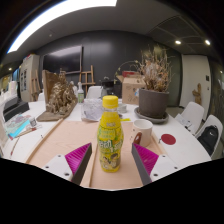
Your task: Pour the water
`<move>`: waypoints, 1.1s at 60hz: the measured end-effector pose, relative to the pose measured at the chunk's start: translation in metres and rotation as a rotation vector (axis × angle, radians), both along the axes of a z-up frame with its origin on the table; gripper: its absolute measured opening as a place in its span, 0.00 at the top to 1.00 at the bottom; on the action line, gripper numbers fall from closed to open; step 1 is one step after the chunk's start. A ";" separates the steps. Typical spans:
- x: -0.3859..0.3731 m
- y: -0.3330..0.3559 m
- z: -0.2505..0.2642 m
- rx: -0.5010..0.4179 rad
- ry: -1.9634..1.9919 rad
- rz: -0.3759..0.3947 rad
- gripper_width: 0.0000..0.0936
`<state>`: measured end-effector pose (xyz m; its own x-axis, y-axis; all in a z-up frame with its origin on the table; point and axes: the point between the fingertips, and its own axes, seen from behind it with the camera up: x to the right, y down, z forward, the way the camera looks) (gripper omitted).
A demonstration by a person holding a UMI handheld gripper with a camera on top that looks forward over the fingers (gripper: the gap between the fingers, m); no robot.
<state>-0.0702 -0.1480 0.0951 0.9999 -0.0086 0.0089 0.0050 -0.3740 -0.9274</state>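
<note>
The gripper [111, 163] stands wide open, its pink pads [77, 157] angled apart. A yellow-capped bottle [110, 135] stands upright on the wooden board [60, 137] between the fingertips, with a gap on either side. Beyond it, slightly right, sits a small cup [143, 130] and a potted plant [154, 88].

**One gripper cam, low, facing forward over table**

Single view only, nothing shared with another. Camera rides on the gripper [111, 160], looks ahead along both fingers [80, 165], which frame the lower part. Wide-angle, strong curve. Sits low, just above the table [60, 140], close to the bottle [110, 135] standing between the fingers with gaps either side. Faces across the table toward a potted plant [154, 85], the dark far wall [100, 50] and a ceiling light [55, 15].
</note>
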 end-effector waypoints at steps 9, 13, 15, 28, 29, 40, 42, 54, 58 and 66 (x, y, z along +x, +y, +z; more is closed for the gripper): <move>-0.003 0.040 -0.034 -0.004 -0.023 -0.034 0.25; -0.001 0.047 -0.036 0.005 -0.020 -0.053 0.42; -0.002 0.047 -0.035 0.015 -0.007 -0.055 0.46; 0.001 0.047 -0.037 -0.014 -0.011 -0.063 0.64; 0.002 0.047 -0.037 -0.020 -0.017 -0.064 0.64; -0.007 0.046 -0.007 -0.021 -0.009 -0.054 0.71; -0.010 0.049 0.005 -0.008 0.027 -0.050 0.71; -0.029 0.083 0.086 0.077 0.340 -0.028 0.71; -0.030 0.096 0.105 0.086 0.494 -0.008 0.71; -0.037 0.114 0.120 0.044 0.930 -0.017 0.71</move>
<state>-0.1071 -0.0341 0.2150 0.6044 -0.0044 -0.7967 -0.7525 -0.3315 -0.5690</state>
